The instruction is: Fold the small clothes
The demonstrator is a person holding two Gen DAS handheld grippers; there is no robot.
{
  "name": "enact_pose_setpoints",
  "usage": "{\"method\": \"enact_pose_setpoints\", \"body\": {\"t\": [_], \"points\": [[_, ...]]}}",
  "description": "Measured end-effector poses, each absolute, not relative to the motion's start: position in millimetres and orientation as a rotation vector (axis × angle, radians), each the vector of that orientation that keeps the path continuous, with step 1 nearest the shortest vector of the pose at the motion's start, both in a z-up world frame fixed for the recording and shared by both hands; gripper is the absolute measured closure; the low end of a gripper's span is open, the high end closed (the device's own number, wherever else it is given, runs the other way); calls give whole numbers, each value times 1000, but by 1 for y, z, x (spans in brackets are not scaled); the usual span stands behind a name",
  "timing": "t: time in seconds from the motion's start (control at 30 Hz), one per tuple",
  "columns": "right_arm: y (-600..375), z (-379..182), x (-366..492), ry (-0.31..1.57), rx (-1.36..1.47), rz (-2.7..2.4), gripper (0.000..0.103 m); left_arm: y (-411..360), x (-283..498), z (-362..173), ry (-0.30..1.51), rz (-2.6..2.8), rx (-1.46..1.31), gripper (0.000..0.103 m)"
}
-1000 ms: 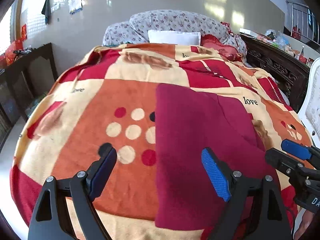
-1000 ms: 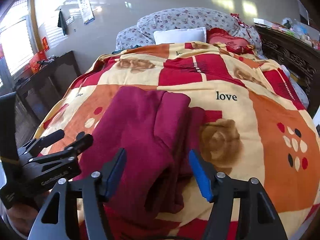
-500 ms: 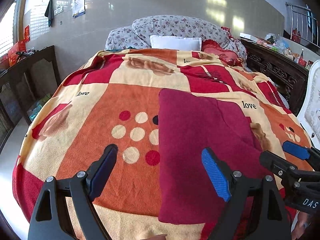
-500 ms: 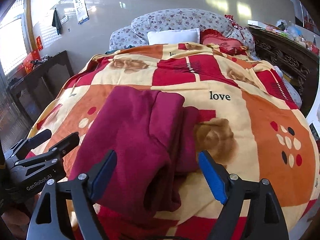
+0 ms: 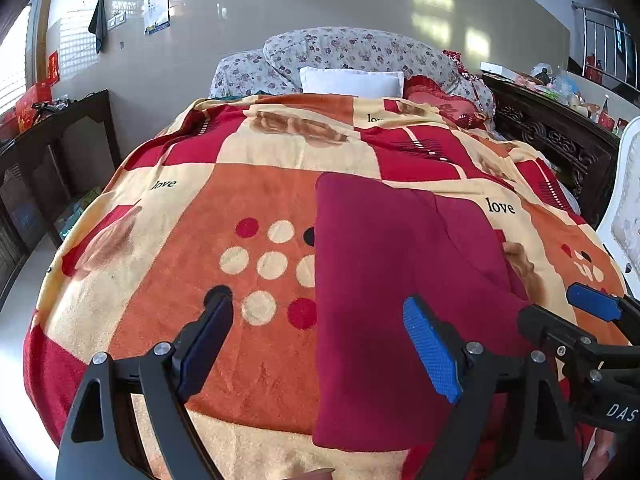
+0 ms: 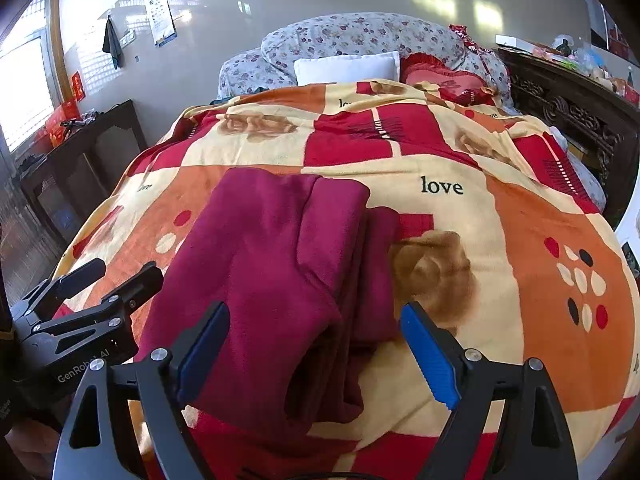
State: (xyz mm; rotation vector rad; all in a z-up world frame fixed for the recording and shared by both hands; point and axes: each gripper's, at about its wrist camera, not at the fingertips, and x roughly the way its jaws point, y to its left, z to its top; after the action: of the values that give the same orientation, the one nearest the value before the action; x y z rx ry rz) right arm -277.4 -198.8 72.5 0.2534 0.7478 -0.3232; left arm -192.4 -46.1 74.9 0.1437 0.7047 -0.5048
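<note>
A dark red garment (image 5: 384,280) lies folded lengthwise on the patterned blanket (image 5: 224,208) of a bed. In the right wrist view the garment (image 6: 272,264) shows a layered fold along its right side and an opening at the near end. My left gripper (image 5: 318,340) is open and empty above the garment's near left edge. My right gripper (image 6: 314,344) is open and empty above the garment's near end. The right gripper also shows at the right of the left wrist view (image 5: 560,312). The left gripper shows at the left of the right wrist view (image 6: 108,276).
Pillows (image 5: 352,80) and a floral bolster (image 5: 360,48) lie at the head of the bed. A dark wooden table (image 5: 52,136) stands to the left. A carved dark cabinet (image 5: 560,140) with clutter stands to the right, and a white chair (image 5: 624,216) beside it.
Both grippers have pulled back a little from the garment and risen. The right gripper's jaws have opened wider. The garment has not moved.
</note>
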Motion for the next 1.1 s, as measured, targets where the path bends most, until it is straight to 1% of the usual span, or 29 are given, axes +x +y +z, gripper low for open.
{"method": "enact_pose_setpoints", "body": {"t": [1.1], "points": [[-202, 64, -275, 772, 260, -328, 11, -58, -193, 66, 716, -501, 162, 17]]}}
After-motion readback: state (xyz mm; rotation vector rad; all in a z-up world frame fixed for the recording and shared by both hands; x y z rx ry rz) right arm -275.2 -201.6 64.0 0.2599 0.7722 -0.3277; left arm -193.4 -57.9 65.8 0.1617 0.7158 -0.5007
